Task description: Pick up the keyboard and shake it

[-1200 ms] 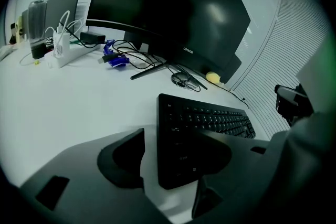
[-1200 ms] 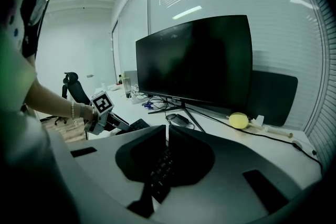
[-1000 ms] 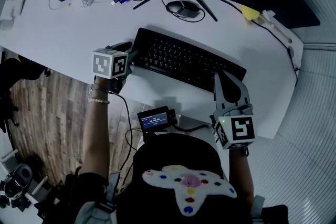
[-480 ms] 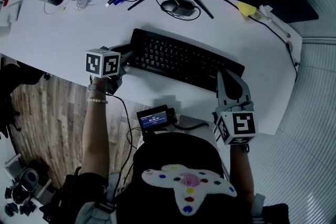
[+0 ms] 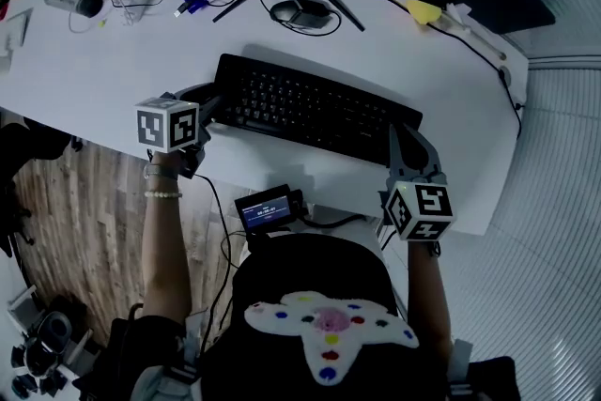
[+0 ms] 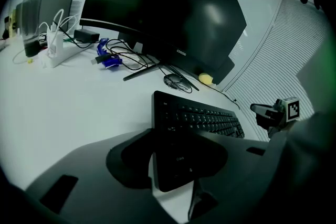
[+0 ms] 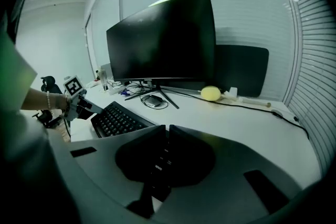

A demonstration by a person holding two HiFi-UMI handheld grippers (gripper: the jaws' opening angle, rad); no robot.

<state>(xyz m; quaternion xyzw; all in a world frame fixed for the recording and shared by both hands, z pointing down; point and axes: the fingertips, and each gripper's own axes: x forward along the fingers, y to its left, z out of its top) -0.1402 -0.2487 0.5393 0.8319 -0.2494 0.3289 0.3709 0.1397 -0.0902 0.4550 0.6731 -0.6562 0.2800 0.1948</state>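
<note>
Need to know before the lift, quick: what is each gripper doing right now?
Left gripper: closed on the left end of the keyboard.
Right gripper: closed on the keyboard's right end.

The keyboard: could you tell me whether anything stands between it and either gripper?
Nothing visible does. The left gripper has the left end of the keyboard between its fingers, the right gripper its right end. The mouse lies beyond it, clear of both.
</note>
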